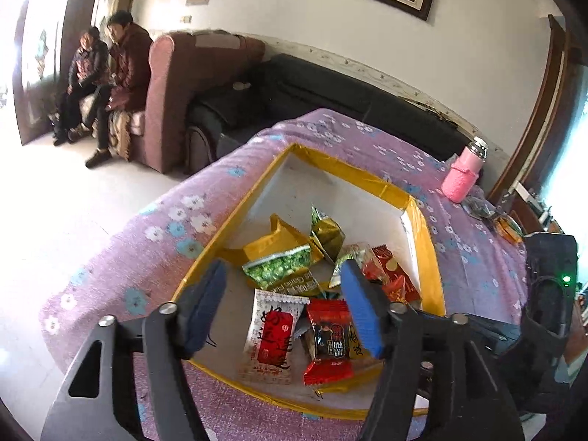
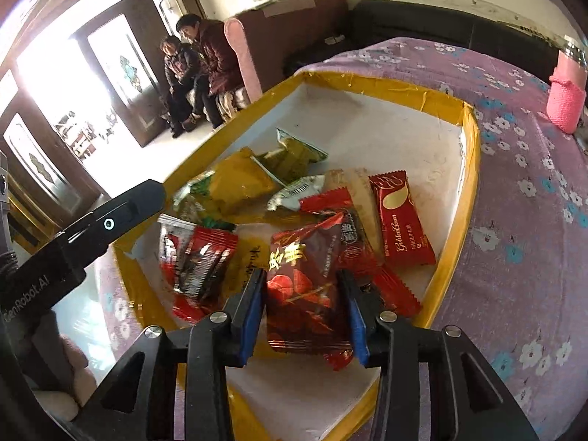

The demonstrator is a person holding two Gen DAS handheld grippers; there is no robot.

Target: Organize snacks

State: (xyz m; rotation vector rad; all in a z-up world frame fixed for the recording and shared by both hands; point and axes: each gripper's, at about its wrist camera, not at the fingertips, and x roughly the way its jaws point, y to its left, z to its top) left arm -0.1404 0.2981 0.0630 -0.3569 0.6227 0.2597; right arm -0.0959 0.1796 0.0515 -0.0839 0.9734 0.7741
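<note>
A shallow yellow-rimmed box (image 1: 235,217) (image 2: 470,169) with a white floor lies on a purple flowered cloth and holds several snack packets. My left gripper (image 1: 283,275) hangs open over the box; a white and red packet (image 1: 270,334) and a red and black packet (image 1: 329,334) lie loose below its blue pads. My right gripper (image 2: 301,275) is shut on a dark red snack packet (image 2: 305,294), held just above the box's near end. A red Golden Crown packet (image 2: 402,217), a green pea packet (image 1: 281,270) and a yellow packet (image 2: 239,183) rest inside.
A pink sleeved bottle (image 1: 463,176) (image 2: 566,99) stands at the cloth's far right, with a few loose snacks (image 1: 507,226) beside it. The left gripper's black body (image 2: 92,235) reaches in from the left. Two people (image 1: 106,77) sit on a sofa across the floor.
</note>
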